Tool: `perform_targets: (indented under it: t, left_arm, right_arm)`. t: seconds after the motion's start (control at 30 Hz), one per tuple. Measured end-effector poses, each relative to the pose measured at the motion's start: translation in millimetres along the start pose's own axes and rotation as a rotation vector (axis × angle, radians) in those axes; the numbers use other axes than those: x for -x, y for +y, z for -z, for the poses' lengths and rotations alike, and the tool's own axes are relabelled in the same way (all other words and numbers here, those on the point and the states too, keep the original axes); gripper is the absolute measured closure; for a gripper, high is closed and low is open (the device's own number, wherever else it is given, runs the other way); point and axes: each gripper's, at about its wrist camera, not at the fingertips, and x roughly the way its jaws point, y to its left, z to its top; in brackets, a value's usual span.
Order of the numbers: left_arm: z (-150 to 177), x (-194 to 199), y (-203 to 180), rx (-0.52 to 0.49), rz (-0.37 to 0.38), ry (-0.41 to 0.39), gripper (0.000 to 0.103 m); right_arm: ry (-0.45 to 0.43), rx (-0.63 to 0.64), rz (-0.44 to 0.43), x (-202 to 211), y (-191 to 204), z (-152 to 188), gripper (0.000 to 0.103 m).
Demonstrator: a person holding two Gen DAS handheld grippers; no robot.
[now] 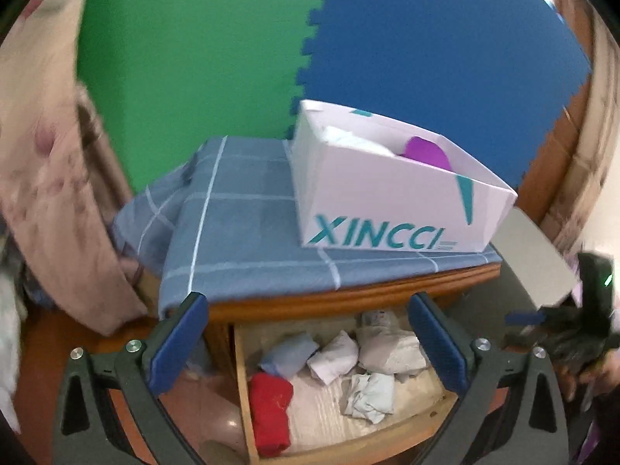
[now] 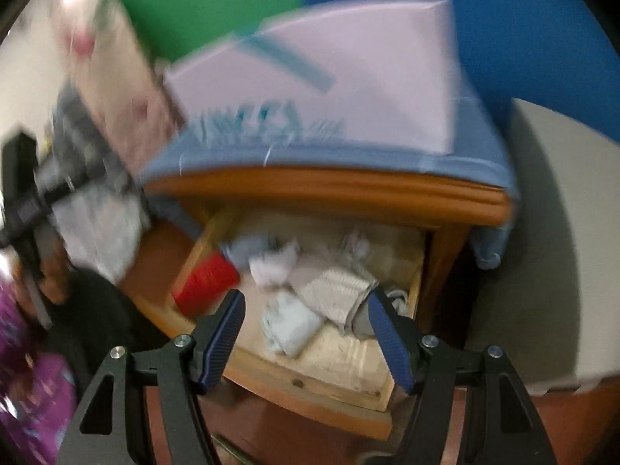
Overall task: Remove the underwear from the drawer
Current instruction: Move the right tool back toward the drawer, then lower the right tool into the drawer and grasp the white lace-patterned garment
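The wooden drawer (image 1: 242,387) (image 2: 310,383) of a nightstand stands pulled out. Inside lie folded garments: a red one (image 1: 271,407) (image 2: 205,279), a blue one (image 1: 286,356), a pale crumpled one (image 1: 370,391) (image 2: 290,325) and a cream textured one (image 1: 391,348) (image 2: 337,290). My left gripper (image 1: 310,348) hovers above the drawer, jaws wide open, nothing between them. My right gripper (image 2: 306,337) hangs over the drawer's front, open and empty, its right finger near the cream piece. The right wrist view is blurred.
A white XINCCI box (image 1: 379,197) (image 2: 329,77) sits on a blue checked cloth (image 1: 240,240) covering the nightstand top. Green (image 1: 193,58) and blue (image 1: 445,38) foam mats line the wall. Floral fabric (image 1: 50,193) hangs at left; a grey panel (image 2: 562,232) stands at right.
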Motion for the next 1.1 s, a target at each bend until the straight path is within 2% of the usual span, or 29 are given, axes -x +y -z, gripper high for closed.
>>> perform_targets:
  t: [0.1,0.17,0.23,0.4,0.6,0.7,0.9,0.97,1.03,1.1]
  left_arm:
    - [6,-3,13,0.084,0.04,0.018,0.001]
    - [6,1,15,0.083,0.031,-0.014,0.001]
    - [6,0,16,0.083,0.032,-0.005,0.001]
    - [8,-5,18,0.092,0.05,0.019,0.001]
    - [9,-17,8,0.05,0.062,0.058,0.001]
    - [11,-20,-1,0.0,0.056,0.068,0.001]
    - [14,-23,-15,-0.079,0.038,0.08,0.001]
    - [15,-24,-16,-0.085,0.034,0.083,0.001]
    - [14,-24,-15,-0.078,0.034,0.084,0.001]
    - [14,-23,-12,-0.063,0.037,0.083,0.001]
  right_arm:
    - [0.103,0.167,0.056,-38,26,-4,0.035]
    - [0.155,0.271,0.065,-62,38,-6,0.035]
    - [0.21,0.394,0.101,-94,47,-4,0.035]
    - [0.298,0.487,0.131,-142,43,0,0.035]
    - [0.307,0.57,0.216,-170,37,-2,0.035]
    - [0.32,0.594,0.215,-180,34,-4,0.035]
    - [0.287,0.688,0.218,-187,43,0,0.035]
    - [0.312,0.718,0.233,-192,46,5,0.035]
    - [0.341,0.747,0.289,-201,45,12,0.035]
    - [0.357,0.733,0.285,-204,40,15,0.036]
